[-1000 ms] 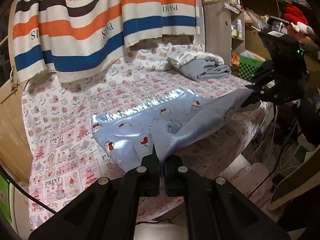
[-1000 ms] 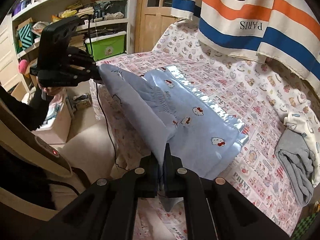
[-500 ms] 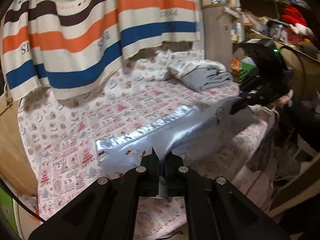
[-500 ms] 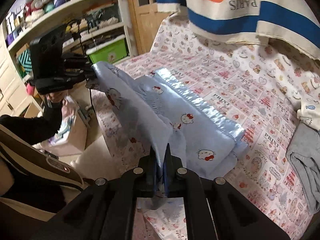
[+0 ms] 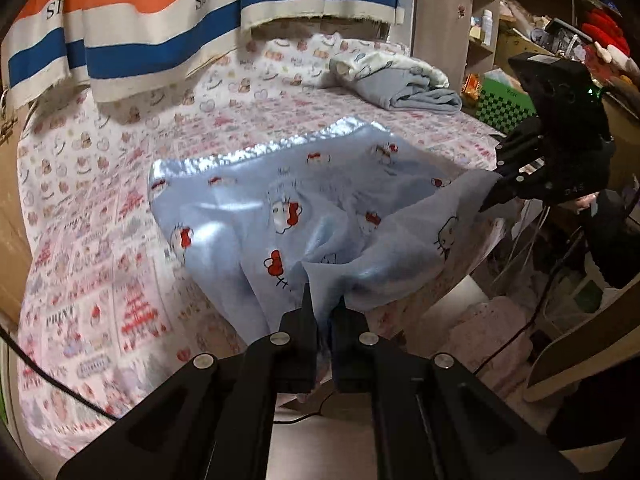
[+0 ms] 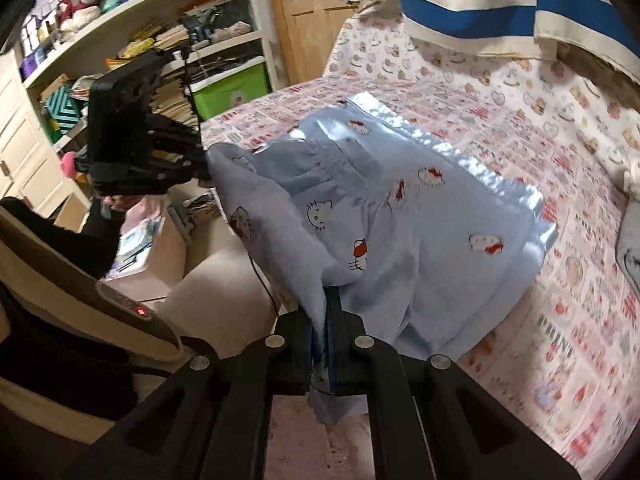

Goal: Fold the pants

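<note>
Light blue pants point(image 5: 280, 196) printed with cartoon cats lie across the bed, their shiny far edge flat on the sheet. My left gripper point(image 5: 323, 304) is shut on the near edge of the cloth at one corner. The right gripper point(image 5: 490, 200) shows at the right of the left wrist view, pinching the other corner. In the right wrist view the pants point(image 6: 400, 216) slope up from the bed into my right gripper point(image 6: 325, 300), shut on the hem, while the left gripper point(image 6: 206, 174) holds the far-left corner. The stretch of hem between both grippers sags.
The bed point(image 5: 100, 216) has a pink patterned sheet. Folded grey and white clothes point(image 5: 408, 88) sit at its far right. A striped cloth point(image 5: 168, 20) hangs behind. Shelves point(image 6: 160, 52) and a green bin point(image 6: 228, 92) stand beside the bed, with floor below its near edge.
Both grippers went up and then came back down with the pants' near edge, still gripping it. The cloth now sags looser over the bed's front.
</note>
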Available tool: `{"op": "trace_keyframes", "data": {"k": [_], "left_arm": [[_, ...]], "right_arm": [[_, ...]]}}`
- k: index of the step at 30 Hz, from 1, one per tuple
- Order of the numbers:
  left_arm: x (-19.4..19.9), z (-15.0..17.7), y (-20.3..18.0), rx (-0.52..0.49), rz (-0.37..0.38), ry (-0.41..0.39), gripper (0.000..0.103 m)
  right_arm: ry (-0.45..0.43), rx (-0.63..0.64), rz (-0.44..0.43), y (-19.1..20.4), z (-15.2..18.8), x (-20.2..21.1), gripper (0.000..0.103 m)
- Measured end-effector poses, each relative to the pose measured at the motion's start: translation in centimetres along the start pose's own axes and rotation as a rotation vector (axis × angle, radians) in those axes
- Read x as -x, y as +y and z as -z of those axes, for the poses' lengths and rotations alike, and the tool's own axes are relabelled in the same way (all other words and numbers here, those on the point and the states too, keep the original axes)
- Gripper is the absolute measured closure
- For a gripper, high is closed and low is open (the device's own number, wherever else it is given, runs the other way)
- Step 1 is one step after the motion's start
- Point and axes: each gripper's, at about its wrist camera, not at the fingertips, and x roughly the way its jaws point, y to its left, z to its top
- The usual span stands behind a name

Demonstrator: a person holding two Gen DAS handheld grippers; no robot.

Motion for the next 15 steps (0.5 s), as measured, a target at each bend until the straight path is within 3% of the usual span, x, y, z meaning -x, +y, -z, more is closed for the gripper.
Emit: {"op": "trace_keyframes", "data": {"k": [3,6,8,11,13,15], "left_arm": [[-0.3,0.2,-0.2,-0.001,-0.033,-0.010,0.091],[-0.6,-0.1,0.0,0.012,-0.054,-0.032,0.070],[-0.8,-0.4,0.0,0.021,-0.055,-0.038,0.056],[-1.3,-0.6,-0.3,0.028,-0.028,-0.041,0.054],[-1.4,-0.6,-0.9,0.022,-0.008,-0.041,0.054],[-1.3,-0.4,-1.1,0.024,0.029,-0.044,0.052]], "right_arm": [[-0.010,-0.015,0.062,0.0,0.1,-0.6,0.099],[-0.007,-0.031,0.095,-0.3,0.2,-1.0,0.098],[0.004,-0.039,0.097,-0.7,0.2,-1.2,0.085],[-0.012,-0.068,0.086,-1.0,0.4,-1.0,0.068],[-0.026,-0.114,0.016,-1.5,0.6,-0.8,0.066],[-0.040,-0.153,-0.053,-1.7,1.0,-0.7,0.057]]}}
